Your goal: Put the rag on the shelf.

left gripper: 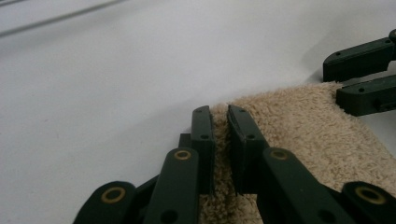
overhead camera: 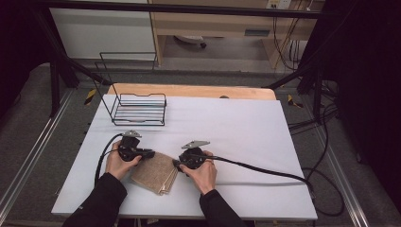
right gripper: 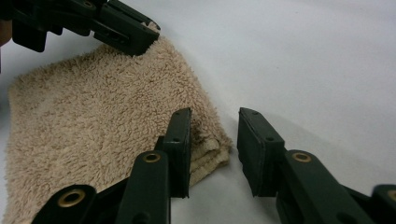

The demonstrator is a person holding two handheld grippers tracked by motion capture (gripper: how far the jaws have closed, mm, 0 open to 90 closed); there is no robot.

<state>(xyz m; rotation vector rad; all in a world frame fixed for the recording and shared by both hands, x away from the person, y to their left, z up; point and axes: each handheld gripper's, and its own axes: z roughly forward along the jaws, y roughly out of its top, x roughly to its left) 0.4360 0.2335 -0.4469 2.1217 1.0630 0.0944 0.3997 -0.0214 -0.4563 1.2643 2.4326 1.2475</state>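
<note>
High view: one towel (overhead camera: 155, 172), two grippers.

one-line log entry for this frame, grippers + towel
left gripper: shut on towel corner | right gripper: open, astride other corner | folded beige towel: flat on white table | wire rack: far left, untouched

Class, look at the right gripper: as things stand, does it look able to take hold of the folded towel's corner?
Probably yes. The right gripper is open, with the towel corner already between its jaws on the white table, and nothing lies between. The left gripper pinches a different corner.
</note>
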